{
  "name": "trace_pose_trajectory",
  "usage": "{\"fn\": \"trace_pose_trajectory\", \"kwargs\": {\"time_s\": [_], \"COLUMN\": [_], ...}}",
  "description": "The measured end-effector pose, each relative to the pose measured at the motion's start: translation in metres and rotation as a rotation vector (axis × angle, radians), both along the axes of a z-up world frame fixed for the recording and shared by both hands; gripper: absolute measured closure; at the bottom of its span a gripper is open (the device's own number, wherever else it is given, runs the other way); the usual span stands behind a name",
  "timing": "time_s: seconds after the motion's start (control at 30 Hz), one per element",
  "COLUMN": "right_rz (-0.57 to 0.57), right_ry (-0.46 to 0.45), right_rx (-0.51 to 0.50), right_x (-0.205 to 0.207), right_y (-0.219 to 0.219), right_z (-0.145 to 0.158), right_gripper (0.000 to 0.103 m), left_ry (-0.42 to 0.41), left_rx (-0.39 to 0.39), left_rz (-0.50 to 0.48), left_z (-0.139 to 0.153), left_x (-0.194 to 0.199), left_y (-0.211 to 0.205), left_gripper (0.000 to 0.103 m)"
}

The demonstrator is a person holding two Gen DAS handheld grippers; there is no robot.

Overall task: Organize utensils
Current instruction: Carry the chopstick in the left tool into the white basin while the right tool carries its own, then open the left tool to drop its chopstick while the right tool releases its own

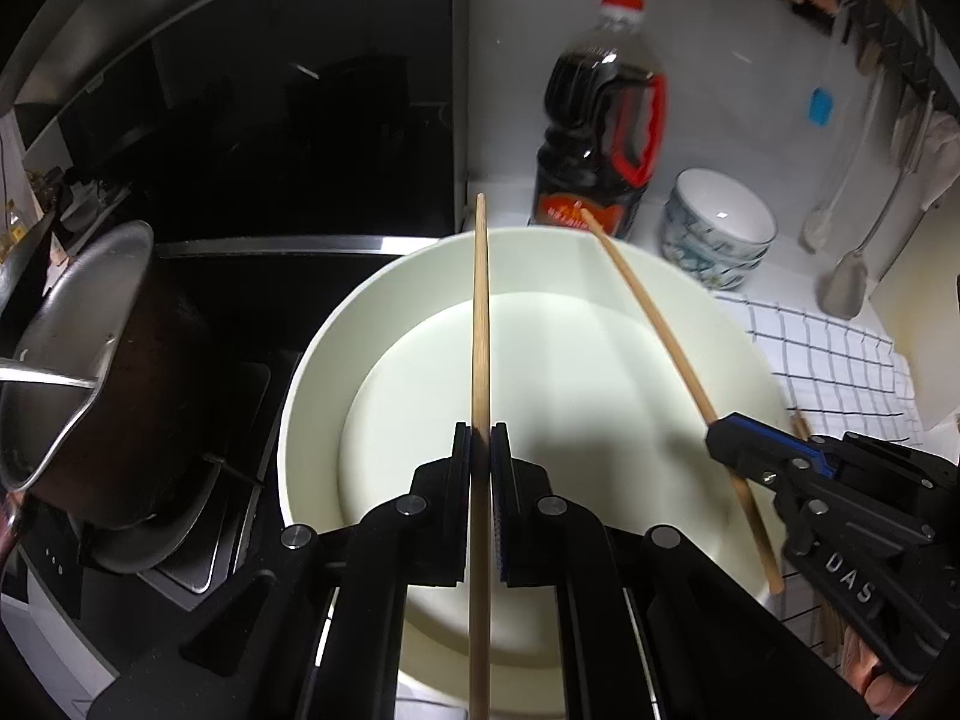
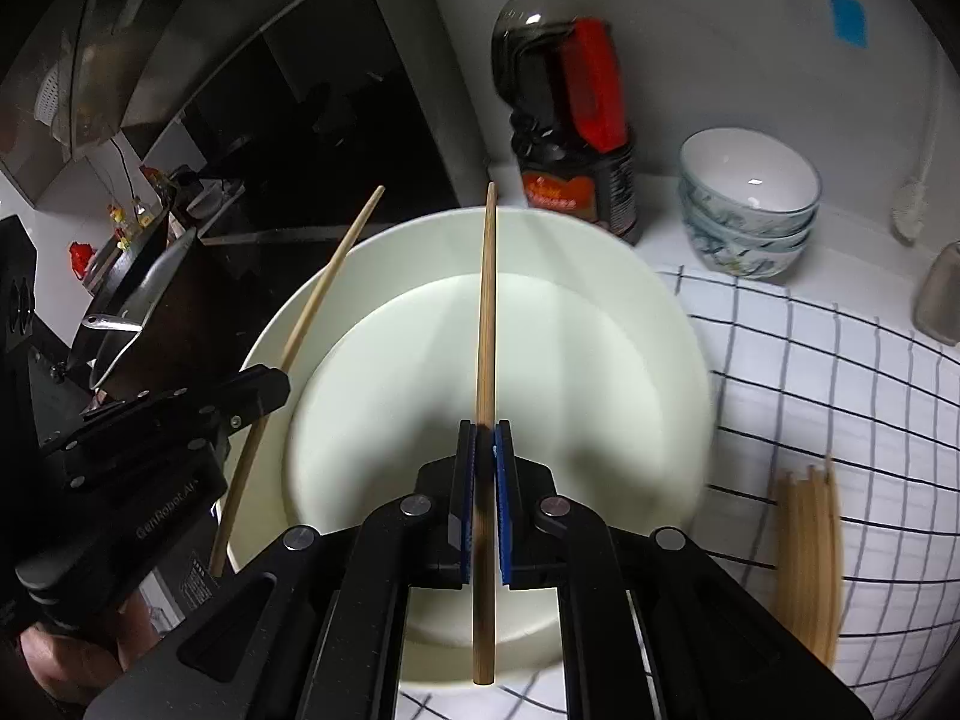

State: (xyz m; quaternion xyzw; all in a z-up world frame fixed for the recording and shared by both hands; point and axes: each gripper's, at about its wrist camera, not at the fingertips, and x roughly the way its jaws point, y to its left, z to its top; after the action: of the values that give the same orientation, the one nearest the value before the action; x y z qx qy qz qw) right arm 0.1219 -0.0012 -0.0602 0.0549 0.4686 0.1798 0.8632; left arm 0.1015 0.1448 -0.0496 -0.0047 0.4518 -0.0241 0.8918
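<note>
My left gripper (image 1: 480,435) is shut on a wooden chopstick (image 1: 480,312) that points forward over a large white plate (image 1: 324,360). My right gripper (image 2: 486,429) is shut on a second chopstick (image 2: 487,312) over the same plate (image 2: 630,324). In the left wrist view the right gripper (image 1: 729,438) holds its chopstick (image 1: 648,312) at the right. In the right wrist view the left gripper (image 2: 264,387) holds its chopstick (image 2: 324,294) at the left. A bundle of several chopsticks (image 2: 810,552) lies on the checked cloth (image 2: 840,390) to the right.
A dark sauce bottle (image 1: 600,138) with a red cap stands behind the plate. Stacked patterned bowls (image 1: 717,228) sit to its right. A metal pot (image 1: 78,360) sits on the stove at the left. Spatulas (image 1: 846,282) hang on the right wall.
</note>
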Motion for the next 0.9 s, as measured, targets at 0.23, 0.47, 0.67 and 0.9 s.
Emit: {"fn": "trace_pose_trajectory", "kwargs": {"time_s": [0.23,0.47,0.67,0.9], "right_rz": [-0.004,-0.019,-0.025,-0.031], "right_ry": [0.093,0.151,0.193,0.188], "right_rx": [-0.025,-0.053,-0.068,-0.085], "right_x": [0.020,0.027,0.026,0.023], "right_y": [0.023,0.025,0.025,0.025], "right_z": [-0.027,-0.048,-0.059,-0.057], "right_gripper": [0.097,0.097,0.097,0.092], "left_ry": [0.065,0.132,0.179,0.185], "left_rx": [-0.005,0.001,0.016,0.044], "left_rz": [-0.019,-0.046,-0.057,-0.031], "left_z": [-0.028,-0.052,-0.065,-0.063], "left_x": [0.021,0.030,0.035,0.033], "left_y": [0.007,0.004,0.003,0.006], "left_gripper": [0.096,0.096,0.095,0.068]}}
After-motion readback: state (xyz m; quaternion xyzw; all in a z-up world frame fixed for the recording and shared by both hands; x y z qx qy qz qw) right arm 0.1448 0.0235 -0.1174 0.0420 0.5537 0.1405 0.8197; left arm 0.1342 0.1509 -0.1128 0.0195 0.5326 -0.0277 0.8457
